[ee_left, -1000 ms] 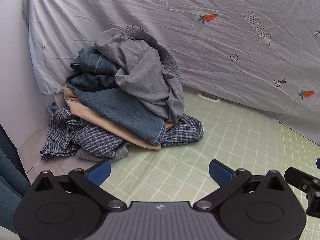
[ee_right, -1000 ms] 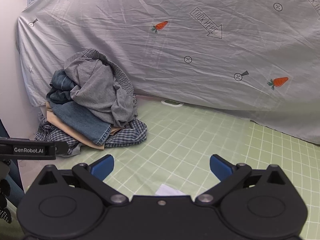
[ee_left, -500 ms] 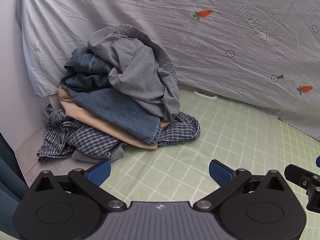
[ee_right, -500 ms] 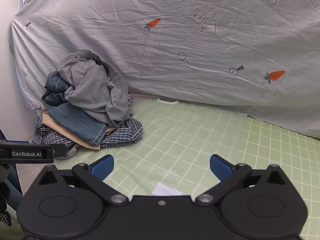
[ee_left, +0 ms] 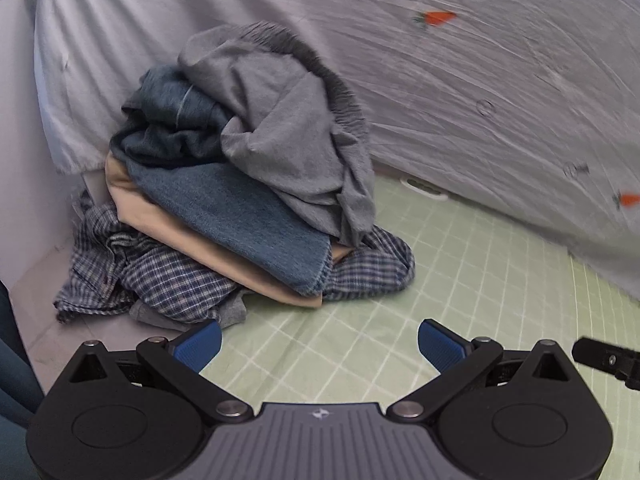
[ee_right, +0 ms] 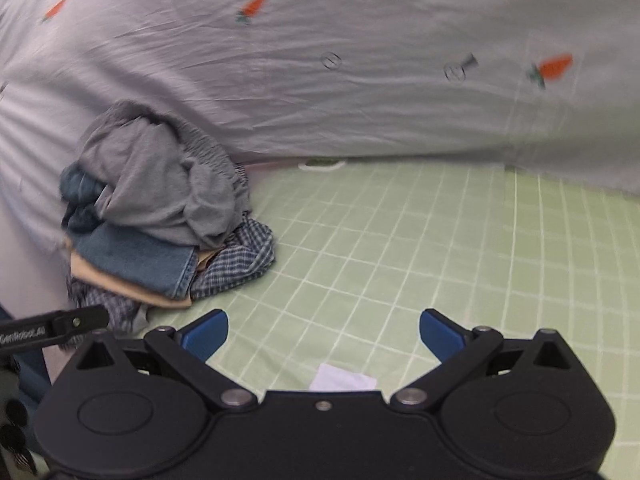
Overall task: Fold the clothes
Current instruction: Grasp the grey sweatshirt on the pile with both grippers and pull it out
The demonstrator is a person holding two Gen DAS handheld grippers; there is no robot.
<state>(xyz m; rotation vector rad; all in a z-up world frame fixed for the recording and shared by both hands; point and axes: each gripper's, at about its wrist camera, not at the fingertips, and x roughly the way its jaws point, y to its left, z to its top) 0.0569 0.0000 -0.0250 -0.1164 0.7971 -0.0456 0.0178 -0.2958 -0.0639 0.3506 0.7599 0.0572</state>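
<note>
**Operator:** Report jaw status, both units.

**Technician:** Left gripper (ee_left: pixel 318 344): jaws spread wide, nothing between the blue pads (ee_left: pixel 200 344). Right gripper (ee_right: pixel 322 334): jaws likewise spread, nothing held. Both hang above the green grid mat (ee_left: pixel 460 280); a small white slip (ee_right: pixel 344 378) lies on the mat just beyond the right unit.

**Operator:** Location of the work item?

**Technician:** The pile of clothes (ee_left: pixel 240 200) sits at the far left of the mat, against the draped grey sheet (ee_left: pixel 480 80). A grey garment (ee_left: pixel 288 140) lies on top, denim (ee_left: pixel 240 216) and a tan layer beneath it, and a plaid shirt (ee_left: pixel 168 280) at the bottom, spilling nearest the left pads.

**Operator:** Change over the last second?

**Technician:** The pile appears larger and closer in both views, and the picture is blurred by motion. Both units are advancing toward it; jaw spread is unchanged.

**Operator:** Consequence for the task?

**Technician:** Judged an approach phase. No garment is yet gripped or laid out, so folding has not begun. The grey top garment is the likely first pick.
</note>
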